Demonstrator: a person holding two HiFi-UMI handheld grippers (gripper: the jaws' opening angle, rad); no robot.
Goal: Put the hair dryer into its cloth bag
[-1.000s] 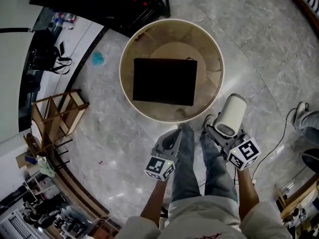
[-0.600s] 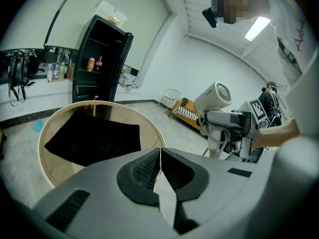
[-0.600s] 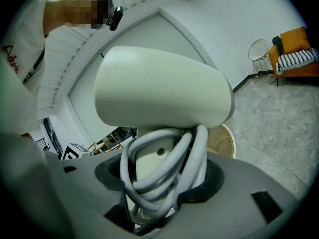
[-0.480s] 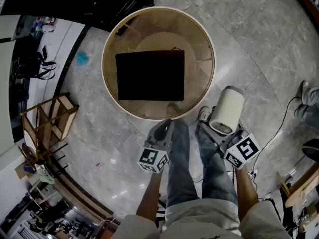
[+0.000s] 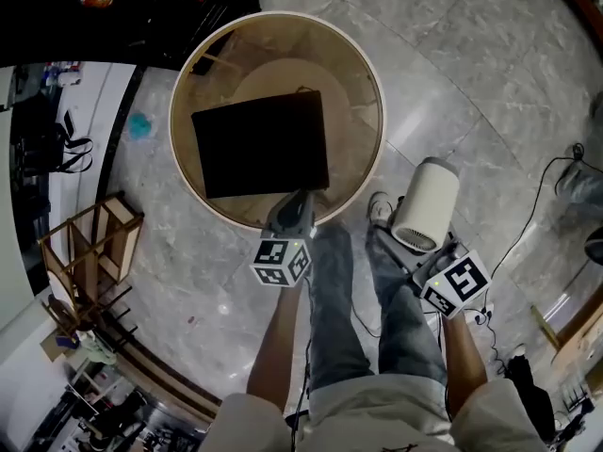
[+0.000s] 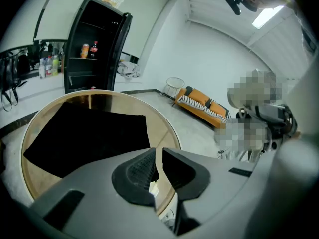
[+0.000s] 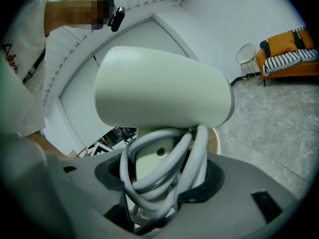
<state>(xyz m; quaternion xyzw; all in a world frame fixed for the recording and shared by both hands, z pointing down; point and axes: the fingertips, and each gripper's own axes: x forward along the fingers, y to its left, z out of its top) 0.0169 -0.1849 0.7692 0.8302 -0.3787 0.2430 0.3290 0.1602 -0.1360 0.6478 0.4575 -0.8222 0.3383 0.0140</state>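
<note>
A black cloth bag [image 5: 259, 144] lies flat on the round wooden table [image 5: 349, 73]. My left gripper [image 5: 294, 201] hangs over the table's near edge, by the bag's near right corner, shut with nothing between its jaws. From the left gripper view, the bag [image 6: 84, 133] spreads out just beyond the shut left gripper [image 6: 157, 171]. The white hair dryer [image 5: 426, 203] is held off to the right of the table, above the floor. My right gripper [image 7: 162, 183] is shut on the dryer's handle and the grey cord wound round it, under the barrel [image 7: 159, 88].
A black cabinet [image 6: 94, 49] with drinks stands behind the table. A wooden rack [image 5: 94, 243] is on the left, and an orange sofa [image 6: 204, 108] lies far off. A cable [image 5: 528, 243] trails on the marble floor at the right. The person's legs [image 5: 377, 318] are below the grippers.
My left gripper has moved forward and down, from over the floor to the table's near edge by the bag. The right gripper with the dryer has shifted only a little.
</note>
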